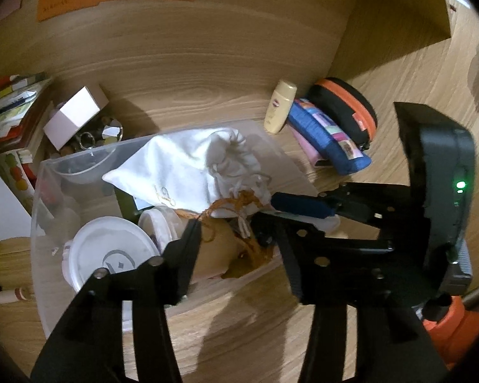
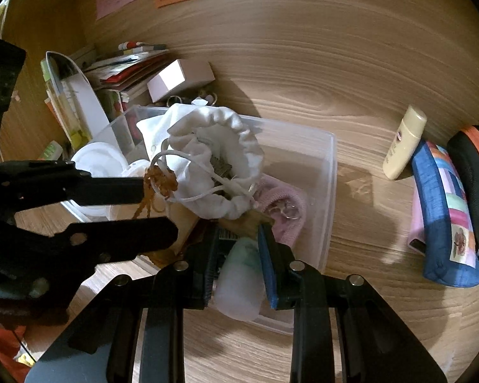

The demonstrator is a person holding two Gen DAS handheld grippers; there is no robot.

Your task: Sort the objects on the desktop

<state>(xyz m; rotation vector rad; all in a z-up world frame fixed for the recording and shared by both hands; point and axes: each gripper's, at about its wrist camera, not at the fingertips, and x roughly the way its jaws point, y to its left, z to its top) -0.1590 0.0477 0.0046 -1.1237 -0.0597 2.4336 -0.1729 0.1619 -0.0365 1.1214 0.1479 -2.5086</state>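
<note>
A clear plastic bin (image 1: 48, 172) (image 2: 330, 172) holds a white drawstring pouch (image 1: 188, 166) (image 2: 214, 146), a tan pouch with an orange cord (image 1: 220, 252) (image 2: 159, 178), white round lids (image 1: 111, 255) and a pink pouch (image 2: 287, 204). My left gripper (image 1: 230, 223) is open over the bin, its fingers either side of the tan pouch. It shows from the side in the right wrist view (image 2: 156, 204). My right gripper (image 2: 236, 239) is open low in the bin over a pale wrapped packet (image 2: 239, 281). Its blue-padded finger (image 1: 300, 206) shows in the left wrist view.
On the wooden desk right of the bin lie a cream bottle (image 1: 279, 107) (image 2: 404, 143), a blue patchwork pencil case (image 1: 329, 137) (image 2: 444, 217) and a black-and-orange zip case (image 1: 348, 108) (image 2: 475, 178). Behind the bin are a pink box (image 1: 73, 115) (image 2: 178, 78), stacked books (image 2: 124, 67) and small trinkets.
</note>
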